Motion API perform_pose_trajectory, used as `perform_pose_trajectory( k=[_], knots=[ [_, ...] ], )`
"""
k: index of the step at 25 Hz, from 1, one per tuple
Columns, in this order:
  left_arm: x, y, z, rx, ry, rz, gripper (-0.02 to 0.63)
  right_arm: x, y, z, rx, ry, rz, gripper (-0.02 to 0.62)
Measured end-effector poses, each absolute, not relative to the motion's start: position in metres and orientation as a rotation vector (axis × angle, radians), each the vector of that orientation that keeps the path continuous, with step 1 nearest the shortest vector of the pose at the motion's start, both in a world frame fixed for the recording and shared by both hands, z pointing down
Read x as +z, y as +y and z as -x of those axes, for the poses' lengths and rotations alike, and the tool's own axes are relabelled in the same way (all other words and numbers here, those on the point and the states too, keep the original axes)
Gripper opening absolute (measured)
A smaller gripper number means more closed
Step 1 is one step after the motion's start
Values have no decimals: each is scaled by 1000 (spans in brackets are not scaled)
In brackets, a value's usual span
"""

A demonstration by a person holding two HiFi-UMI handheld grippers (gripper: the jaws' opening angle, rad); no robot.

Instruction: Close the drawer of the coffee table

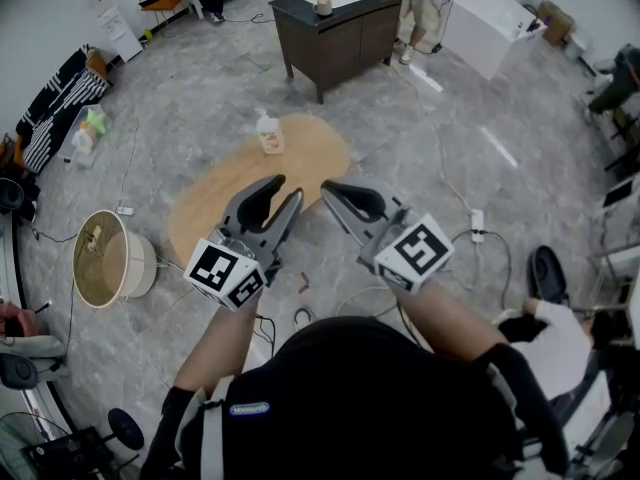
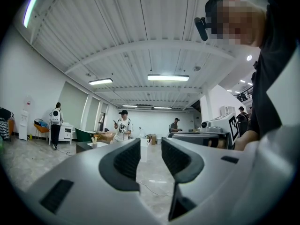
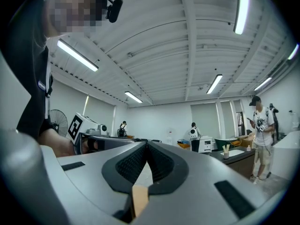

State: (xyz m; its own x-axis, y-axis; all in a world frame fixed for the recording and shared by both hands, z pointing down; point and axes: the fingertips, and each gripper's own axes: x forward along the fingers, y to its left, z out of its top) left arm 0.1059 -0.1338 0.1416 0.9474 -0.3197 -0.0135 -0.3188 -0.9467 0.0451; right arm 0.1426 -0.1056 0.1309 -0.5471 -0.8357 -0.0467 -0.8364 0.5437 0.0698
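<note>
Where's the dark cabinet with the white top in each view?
Head view: top centre, the dark cabinet stands beyond the coffee table.
Left gripper view: low left, small and far off, the cabinet.
Right gripper view: low right, near the picture's edge, the cabinet.
Shared landmark: the cup of sticks on its top.

Large open lab-like hall — ribbed white ceiling [image 2: 140, 27], strip lights [image 2: 168, 78], grey marbled floor [image 1: 200, 108] with a power strip [image 1: 477, 224], a lone dark cabinet [image 1: 335, 33], people [image 2: 123, 125] standing about.
</note>
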Motion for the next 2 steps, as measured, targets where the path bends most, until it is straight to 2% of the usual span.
perform_pose_trajectory(
  k=[2],
  knots=[
    [142, -134, -106, -31, -509, -3055, 138, 130, -105, -142, 130, 2747, 1488, 12]
  ],
)
